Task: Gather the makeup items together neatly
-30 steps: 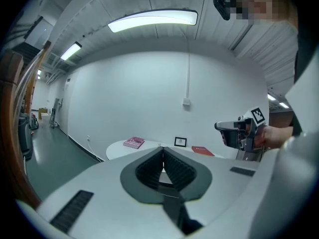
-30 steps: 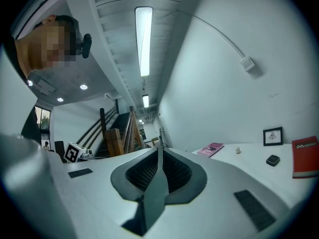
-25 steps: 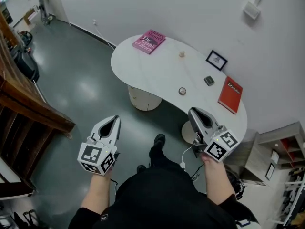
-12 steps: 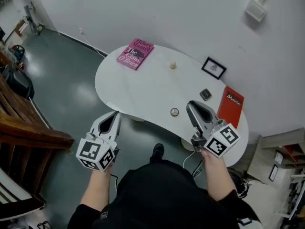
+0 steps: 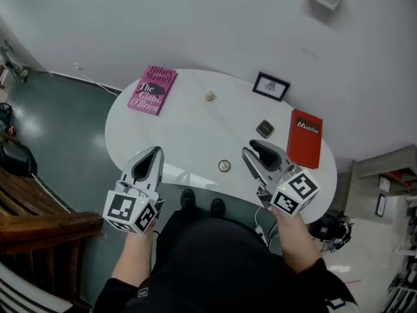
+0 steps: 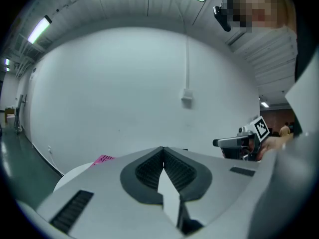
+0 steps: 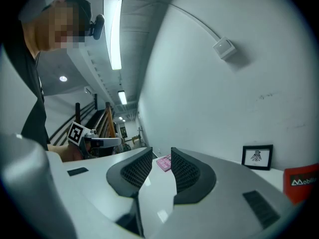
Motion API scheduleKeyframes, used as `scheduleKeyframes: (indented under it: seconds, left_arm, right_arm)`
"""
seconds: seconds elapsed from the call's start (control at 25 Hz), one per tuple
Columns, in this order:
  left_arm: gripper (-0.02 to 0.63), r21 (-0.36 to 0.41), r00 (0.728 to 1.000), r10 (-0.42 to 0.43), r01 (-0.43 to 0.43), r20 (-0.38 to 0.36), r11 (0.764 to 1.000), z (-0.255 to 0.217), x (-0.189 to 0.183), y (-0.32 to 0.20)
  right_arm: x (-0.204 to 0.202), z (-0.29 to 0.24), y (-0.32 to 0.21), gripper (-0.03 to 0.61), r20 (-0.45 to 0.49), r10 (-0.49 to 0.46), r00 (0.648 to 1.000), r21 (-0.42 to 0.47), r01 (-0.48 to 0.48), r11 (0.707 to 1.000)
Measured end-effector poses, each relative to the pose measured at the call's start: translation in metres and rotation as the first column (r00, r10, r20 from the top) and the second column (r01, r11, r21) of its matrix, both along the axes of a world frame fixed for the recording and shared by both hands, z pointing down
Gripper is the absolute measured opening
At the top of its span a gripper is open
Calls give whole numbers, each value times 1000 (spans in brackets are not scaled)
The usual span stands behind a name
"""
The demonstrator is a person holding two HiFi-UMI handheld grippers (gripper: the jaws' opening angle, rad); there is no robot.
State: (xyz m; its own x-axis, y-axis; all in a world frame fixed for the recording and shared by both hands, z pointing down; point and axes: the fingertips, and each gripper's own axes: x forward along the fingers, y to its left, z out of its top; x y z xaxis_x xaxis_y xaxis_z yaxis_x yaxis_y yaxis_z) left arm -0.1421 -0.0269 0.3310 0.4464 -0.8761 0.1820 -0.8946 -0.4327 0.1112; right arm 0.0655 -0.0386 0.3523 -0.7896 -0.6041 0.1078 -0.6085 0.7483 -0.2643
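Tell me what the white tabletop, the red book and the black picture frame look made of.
White kidney-shaped tabletop: smooth and glossy, likely laminate or painted board; it mirrors light near its front edge. Red book: probably paper under a matt card cover with white print. Black picture frame: thin dark moulding, wood or plastic; too small to tell.

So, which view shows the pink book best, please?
The head view: the whole cover of the pink book shows. The left gripper view catches only a sliver, the right gripper view a small patch.
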Motion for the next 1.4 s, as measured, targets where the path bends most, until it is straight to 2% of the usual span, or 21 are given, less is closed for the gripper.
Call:
scheduleKeyframes:
  seconds: [0.08, 0.24, 0.4, 0.56, 0.88, 1.04, 1.24, 1.4]
  left_arm:
    - [11, 3, 1000, 29, -29, -9, 1000, 3, -3, -21]
    - [11, -21, 994, 111, -112, -12, 994, 16, -5, -52]
    - [11, -43, 977, 213, -213, 7, 976, 32, -4, -76]
    - [11, -60, 962, 274, -274, 4, 960, 48, -6, -99]
    - [11, -91, 936, 353, -352, -12, 931, 75, 18, -119]
    - [11, -110, 913, 407, -404, 10, 908, 94, 34, -124]
    - [11, -130, 913, 408, -405, -1, 905, 115, 37, -131]
    - [11, -155, 909, 416, -411, 2, 899, 132, 33, -124]
  right_arm:
    - [-3, 8, -5, 118, -20, 28, 999, -21, -28, 999]
    - [-7, 22, -16, 132, -63, 106, 992, -56, -109, 992]
    - [-12, 44, -22, 143, -124, 168, 978, -93, -180, 979]
    - [-21, 71, -26, 155, -194, 209, 958, -122, -235, 964]
    - [-35, 137, -26, 195, -310, 176, 934, -185, -241, 953]
    - [-37, 186, -19, 206, -376, 141, 916, -241, -243, 940]
    - [-35, 242, -5, 215, -426, 116, 897, -317, -268, 909]
    - [-33, 266, -2, 219, -451, 130, 883, -325, -299, 897]
